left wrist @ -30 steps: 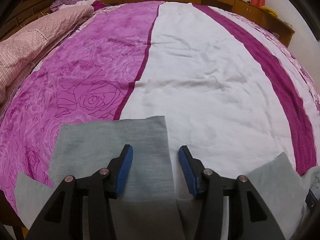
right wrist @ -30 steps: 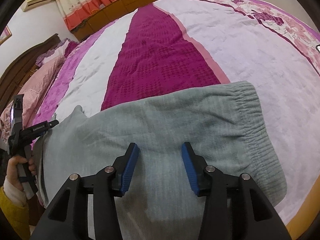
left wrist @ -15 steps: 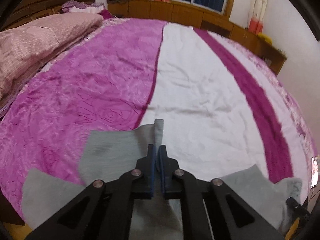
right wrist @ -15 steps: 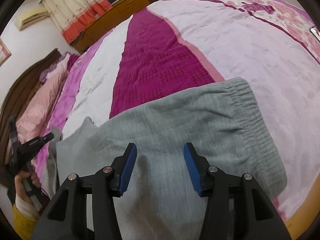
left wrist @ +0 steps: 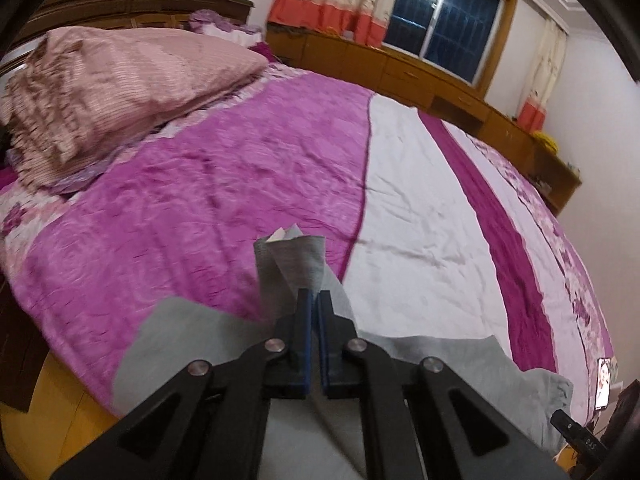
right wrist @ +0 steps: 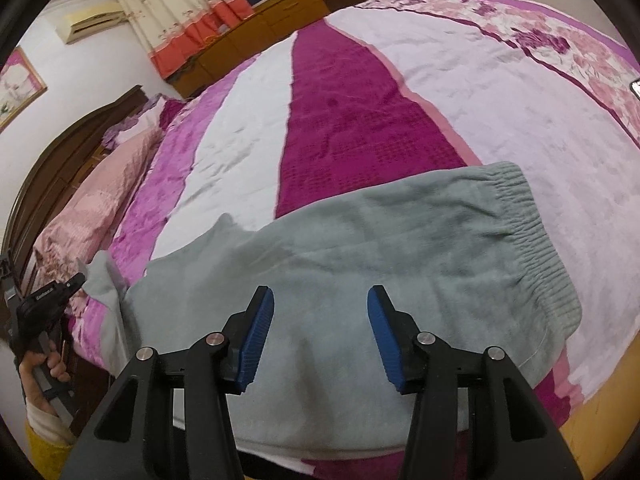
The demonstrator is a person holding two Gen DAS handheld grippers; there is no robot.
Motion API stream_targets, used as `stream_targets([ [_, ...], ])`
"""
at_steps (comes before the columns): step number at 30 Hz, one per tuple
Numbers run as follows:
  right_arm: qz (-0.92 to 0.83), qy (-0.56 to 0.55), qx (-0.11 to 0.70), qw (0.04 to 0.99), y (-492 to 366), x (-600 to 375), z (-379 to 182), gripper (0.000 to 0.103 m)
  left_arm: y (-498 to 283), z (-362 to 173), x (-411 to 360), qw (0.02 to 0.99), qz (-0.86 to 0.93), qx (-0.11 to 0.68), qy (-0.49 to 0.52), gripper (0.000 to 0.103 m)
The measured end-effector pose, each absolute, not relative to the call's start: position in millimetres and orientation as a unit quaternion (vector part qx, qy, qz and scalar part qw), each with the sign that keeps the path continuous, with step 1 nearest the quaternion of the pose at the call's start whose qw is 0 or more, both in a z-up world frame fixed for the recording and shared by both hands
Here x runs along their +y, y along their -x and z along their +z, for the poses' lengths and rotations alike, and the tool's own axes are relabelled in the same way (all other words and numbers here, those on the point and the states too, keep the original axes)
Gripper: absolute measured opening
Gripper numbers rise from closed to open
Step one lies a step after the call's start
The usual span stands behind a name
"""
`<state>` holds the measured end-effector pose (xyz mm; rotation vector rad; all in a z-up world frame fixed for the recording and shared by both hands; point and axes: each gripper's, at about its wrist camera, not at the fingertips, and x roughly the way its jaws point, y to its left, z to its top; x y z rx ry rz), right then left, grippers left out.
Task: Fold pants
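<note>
Lifted since a second ago, the pant leg cuff (left wrist: 296, 258) now hangs pinched in the left gripper (left wrist: 314, 312), raised off the bed (left wrist: 224, 184).

Earlier the left fingers (left wrist: 304, 320) stood apart over the flat leg; now they are clenched on a bunched fold of the grey pants (right wrist: 360, 248), and the camera has tilted up to show the pink pillow (left wrist: 112, 84) and the window (left wrist: 444, 20). The right gripper (right wrist: 320, 340) hovers with its fingers (right wrist: 256, 332) released and well apart, just above the hip area, gripping nothing. The pants lie across the near edge of the bed, the elastic waistband (right wrist: 536, 240) to the right on the pale stripe, the leg end at the left side by the left gripper.
</note>
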<state>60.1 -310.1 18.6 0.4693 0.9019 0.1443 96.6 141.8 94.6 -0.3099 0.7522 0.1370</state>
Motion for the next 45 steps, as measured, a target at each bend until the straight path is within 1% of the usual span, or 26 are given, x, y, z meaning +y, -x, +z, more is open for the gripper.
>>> stream_targets([
  [6, 0.076, -0.209, 0.423, 0.879, -49, -299, 29, 0.043, -64, 97, 168, 0.914, 0.096, 0.36, 0.16, 0.003],
  [10, 0.08, -0.203, 0.431, 0.876, -48, -292, 28, 0.043, -44, 88, 188, 0.911, 0.121, 0.362, 0.16, 0.003],
  [16, 0.087, -0.186, 0.44, 0.874, -45, -281, 26, 0.043, -26, 50, 224, 0.887, 0.151, 0.396, 0.184, 0.003],
  [21, 0.09, -0.18, 0.453, 0.869, -45, -276, 21, 0.043, -14, 16, 238, 0.86, 0.162, 0.434, 0.213, 0.003],
  [27, 0.092, -0.171, 0.465, 0.864, -46, -271, 15, 0.043, -8, 11, 243, 0.858, 0.167, 0.436, 0.215, 0.002],
  [30, 0.096, -0.167, 0.47, 0.861, -46, -267, 13, 0.043, 0, 21, 243, 0.868, 0.157, 0.417, 0.219, 0.002],
  [33, 0.1, -0.158, 0.472, 0.862, -45, -262, 13, 0.043, 0, 23, 242, 0.869, 0.15, 0.422, 0.211, 0.002],
  [38, 0.12, -0.145, 0.481, 0.856, -42, -250, 13, 0.043, -4, 12, 249, 0.861, 0.14, 0.425, 0.241, 0.003],
  [45, 0.184, -0.079, 0.495, 0.846, -27, -211, 14, 0.043, -12, -3, 262, 0.847, 0.124, 0.423, 0.295, 0.003],
])
